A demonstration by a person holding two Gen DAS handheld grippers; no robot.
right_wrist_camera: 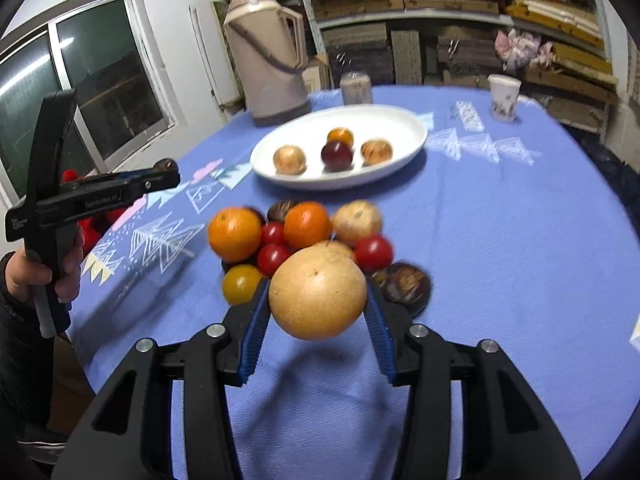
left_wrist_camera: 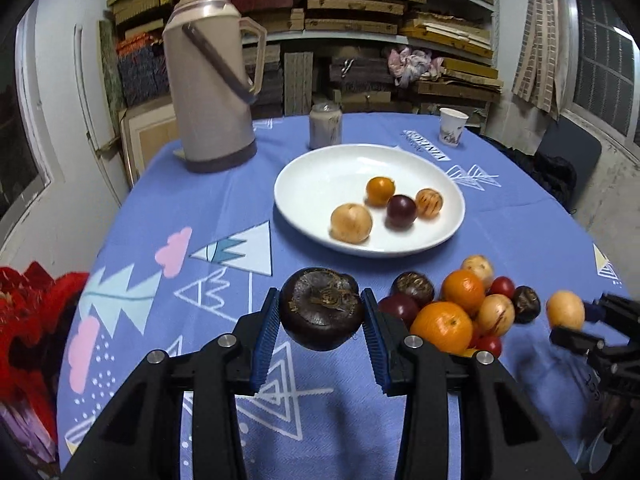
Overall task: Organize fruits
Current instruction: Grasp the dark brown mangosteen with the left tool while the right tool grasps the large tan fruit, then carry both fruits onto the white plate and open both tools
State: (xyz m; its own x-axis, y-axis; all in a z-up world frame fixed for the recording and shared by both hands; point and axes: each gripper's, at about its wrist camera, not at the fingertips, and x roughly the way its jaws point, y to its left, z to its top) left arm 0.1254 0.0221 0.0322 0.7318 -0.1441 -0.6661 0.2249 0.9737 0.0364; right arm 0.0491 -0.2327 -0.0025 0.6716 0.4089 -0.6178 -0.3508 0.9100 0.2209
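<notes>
My left gripper [left_wrist_camera: 320, 310] is shut on a dark brown mangosteen-like fruit [left_wrist_camera: 319, 306] and holds it above the blue tablecloth. My right gripper [right_wrist_camera: 318, 302] is shut on a tan round fruit [right_wrist_camera: 318, 294], also lifted; it shows in the left wrist view [left_wrist_camera: 565, 309] at the far right. A white plate [left_wrist_camera: 320, 176] holds several fruits: tan, orange, dark purple. A pile of loose fruit [left_wrist_camera: 460, 304], with oranges [right_wrist_camera: 235, 233], red tomatoes [right_wrist_camera: 373, 251] and dark fruits, lies on the cloth between the grippers and the plate [right_wrist_camera: 400, 120].
A tall beige thermos [left_wrist_camera: 212, 80] stands at the back left. A small jar [left_wrist_camera: 325, 126] and a paper cup [left_wrist_camera: 452, 126] stand behind the plate. Shelves of stacked boxes fill the background. The table edge curves away left and right.
</notes>
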